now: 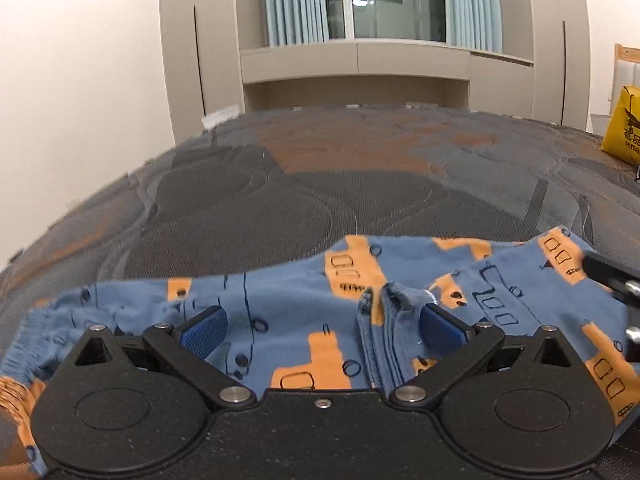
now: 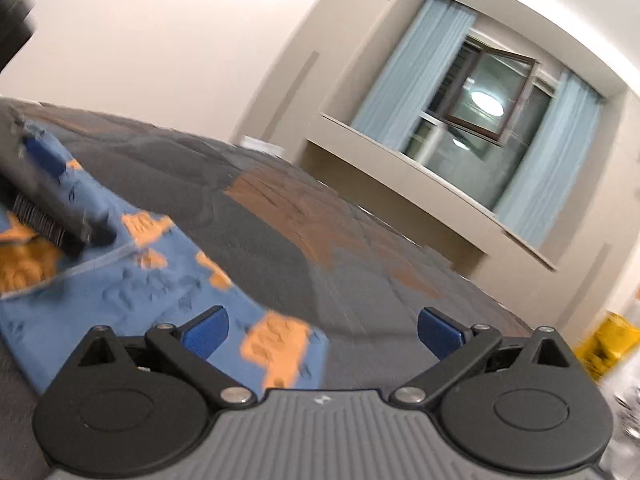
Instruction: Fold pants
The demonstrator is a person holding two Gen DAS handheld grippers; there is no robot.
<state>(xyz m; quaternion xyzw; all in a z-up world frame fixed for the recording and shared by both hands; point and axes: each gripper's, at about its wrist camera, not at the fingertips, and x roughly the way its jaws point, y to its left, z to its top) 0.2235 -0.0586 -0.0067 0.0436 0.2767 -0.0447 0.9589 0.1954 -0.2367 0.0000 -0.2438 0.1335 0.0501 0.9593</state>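
Observation:
Blue pants with an orange vehicle print (image 1: 288, 320) lie on a dark grey and orange bedspread (image 1: 320, 184). My left gripper (image 1: 320, 330) is open, low over the pants, with a bunched seam by its right finger. In the right wrist view the pants (image 2: 132, 280) lie at lower left. My right gripper (image 2: 320, 332) is open and empty, tilted, over the cloth's right edge. The left gripper (image 2: 44, 192) shows blurred at the far left, resting on the pants. Part of the right gripper (image 1: 612, 280) enters the left wrist view at right.
The bedspread (image 2: 360, 248) stretches far ahead. A yellow bag (image 1: 624, 124) sits at the bed's right edge; it also shows in the right wrist view (image 2: 604, 344). Beige cabinets and a curtained window (image 1: 380, 0) stand behind the bed.

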